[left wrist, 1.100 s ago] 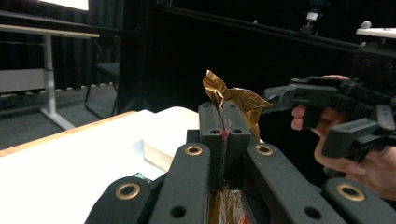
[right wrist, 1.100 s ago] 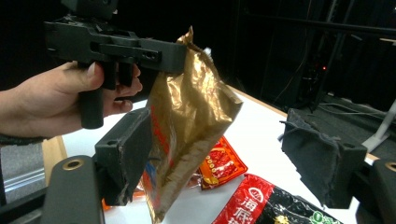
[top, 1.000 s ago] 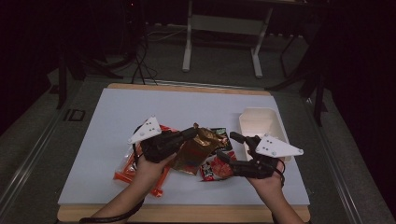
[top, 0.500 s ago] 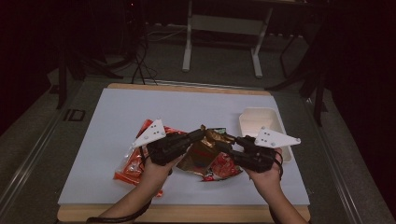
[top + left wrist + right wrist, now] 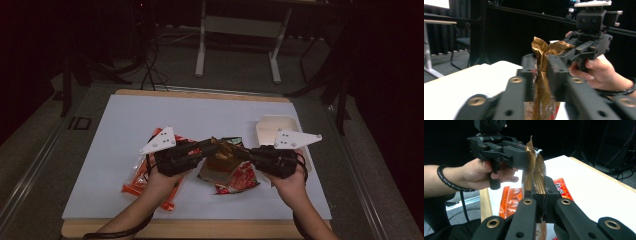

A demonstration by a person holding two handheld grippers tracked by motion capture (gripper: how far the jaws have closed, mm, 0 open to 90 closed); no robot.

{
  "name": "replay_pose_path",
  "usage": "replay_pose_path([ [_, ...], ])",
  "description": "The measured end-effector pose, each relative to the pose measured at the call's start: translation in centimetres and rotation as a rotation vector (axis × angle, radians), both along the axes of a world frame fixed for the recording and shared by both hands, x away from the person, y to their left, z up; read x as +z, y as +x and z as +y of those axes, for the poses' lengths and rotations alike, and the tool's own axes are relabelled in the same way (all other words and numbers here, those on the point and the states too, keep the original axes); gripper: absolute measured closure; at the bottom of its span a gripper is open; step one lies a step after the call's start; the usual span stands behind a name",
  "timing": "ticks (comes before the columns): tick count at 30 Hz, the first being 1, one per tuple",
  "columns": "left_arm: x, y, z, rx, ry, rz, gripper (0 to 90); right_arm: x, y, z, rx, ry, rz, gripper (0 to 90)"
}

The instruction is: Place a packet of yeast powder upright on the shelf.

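2 grippers: both on 1 snack bag, lifted over table
step: judged tear-open, top seam gripped from 2 sides
left gripper: jaws just eased, foil between pads, narrow
right gripper: just clamped tight on seam
next: likely pull apart; left must re-pinch

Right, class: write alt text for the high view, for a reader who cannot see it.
Two hand-held black grippers, the left gripper and the right gripper, pinch the top of a crinkled gold-and-red foil snack bag from either side above a white table. Orange packets lie beneath the left hand; a cream plastic tray sits right.
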State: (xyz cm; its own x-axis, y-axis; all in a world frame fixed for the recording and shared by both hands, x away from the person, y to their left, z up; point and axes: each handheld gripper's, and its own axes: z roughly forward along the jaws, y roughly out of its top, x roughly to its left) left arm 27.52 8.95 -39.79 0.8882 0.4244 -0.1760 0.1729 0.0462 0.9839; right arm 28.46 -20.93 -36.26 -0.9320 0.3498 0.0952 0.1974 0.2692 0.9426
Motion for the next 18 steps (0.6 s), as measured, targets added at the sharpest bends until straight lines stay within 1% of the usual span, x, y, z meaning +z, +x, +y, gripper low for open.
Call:
replay_pose_path([
  [2,0.1,0.0,0.2,0.023,0.016,0.004,58.6,0.1,0.2,0.0,0.004,-0.014,-0.004,90.0],
  [4,0.0,-0.1,0.6,0.031,0.020,0.009,50.8,0.2,0.5,-0.1,0.014,-0.017,0.000,90.0],
  [5,0.0,-0.1,0.7,0.042,0.022,0.010,47.4,0.3,0.7,-0.2,0.011,-0.028,-0.005,90.0],
  [6,-0.1,-0.2,0.8,0.048,0.025,0.010,44.7,0.4,0.8,-0.3,0.021,-0.028,-0.004,90.0],
  [7,-0.1,-0.2,1.1,0.057,0.030,0.021,39.9,0.5,1.0,-0.3,0.029,-0.030,-0.003,89.9],
  [8,-0.2,-0.3,1.3,0.062,0.028,0.027,35.2,0.6,1.2,-0.4,0.026,-0.038,-0.012,89.9],
  [9,-0.3,-0.3,1.5,0.061,0.020,0.028,31.8,0.7,1.4,-0.5,0.037,-0.045,-0.012,89.9],
  [10,-0.3,-0.4,1.7,0.064,0.019,0.035,28.8,0.7,1.6,-0.6,0.037,-0.044,-0.017,89.9],
  [11,-0.4,-0.4,1.9,0.045,0.024,0.031,26.2,0.8,1.8,-0.7,0.036,-0.042,-0.019,89.9],
  [12,-0.4,-0.5,2.1,0.044,0.031,0.023,21.0,0.9,2.0,-0.9,0.044,-0.039,-0.025,89.9],
  [13,-0.5,-0.7,2.2,0.061,0.039,0.012,18.1,1.0,2.2,-1.0,0.039,-0.036,-0.026,89.9],
  [14,-0.6,-0.9,2.4,0.067,0.036,0.001,17.4,1.1,2.4,-1.1,0.033,-0.032,-0.032,89.9],
  [16,-0.8,-1.0,2.7,0.075,0.049,0.006,14.5,1.5,2.7,-1.4,0.043,-0.028,-0.046,89.9],
  [17,-0.8,-1.1,2.9,0.073,0.057,0.013,13.7,1.6,2.9,-1.5,0.039,-0.029,-0.054,89.8],
  [18,-0.9,-1.1,3.0,0.068,0.056,0.021,10.8,1.8,3.1,-1.6,0.046,-0.034,-0.064,89.8],
])
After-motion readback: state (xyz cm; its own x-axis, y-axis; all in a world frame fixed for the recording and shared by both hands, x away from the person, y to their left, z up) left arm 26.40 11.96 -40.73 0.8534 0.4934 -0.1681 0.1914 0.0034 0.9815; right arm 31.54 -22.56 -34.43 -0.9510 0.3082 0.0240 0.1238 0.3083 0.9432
